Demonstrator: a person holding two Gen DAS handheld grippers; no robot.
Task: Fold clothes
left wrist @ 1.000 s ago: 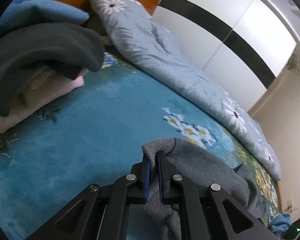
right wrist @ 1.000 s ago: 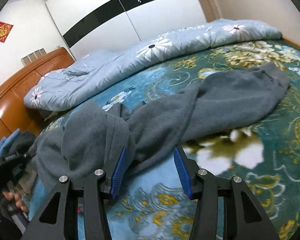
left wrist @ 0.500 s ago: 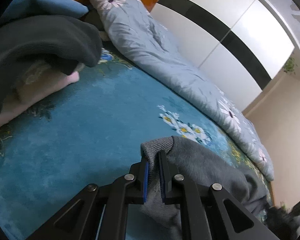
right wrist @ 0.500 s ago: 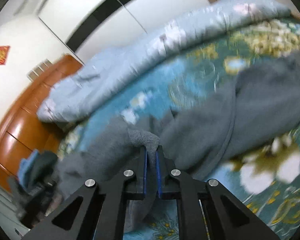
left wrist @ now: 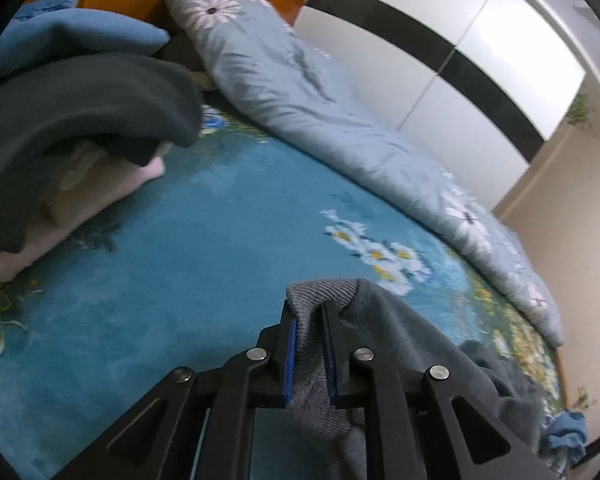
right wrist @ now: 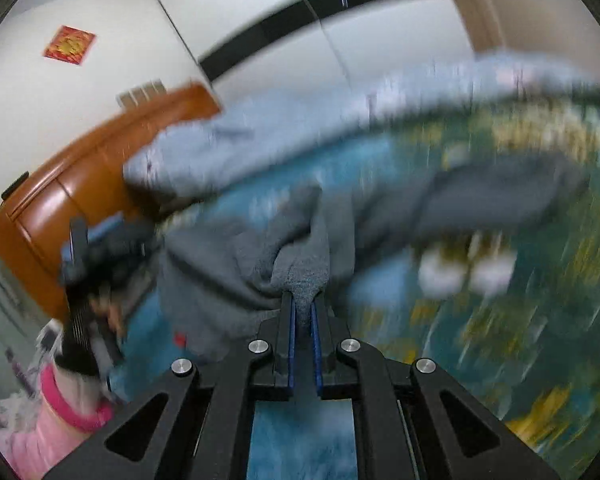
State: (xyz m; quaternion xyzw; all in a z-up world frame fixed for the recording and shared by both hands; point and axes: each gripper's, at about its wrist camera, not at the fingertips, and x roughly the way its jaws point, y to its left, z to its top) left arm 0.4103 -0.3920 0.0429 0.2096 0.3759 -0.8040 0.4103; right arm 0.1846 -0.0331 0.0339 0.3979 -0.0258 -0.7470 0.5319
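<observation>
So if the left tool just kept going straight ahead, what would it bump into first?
Probably the teal bedspread, since the left tool, shut on the grey garment, looks down across open cover. Beyond that lies the light blue quilt. The fisheye makes depth uncertain.

The left gripper (left wrist: pixel 308 320) is held with its jaws clamped on grey fabric. The right gripper (right wrist: pixel 303 308) is likewise pinched tight. A pink sleeve (right wrist: pixel 56 412) is seen.

Floral quilt (left wrist: pixel 340 120) — wooden headboard (right wrist: pixel 60 208)
</observation>
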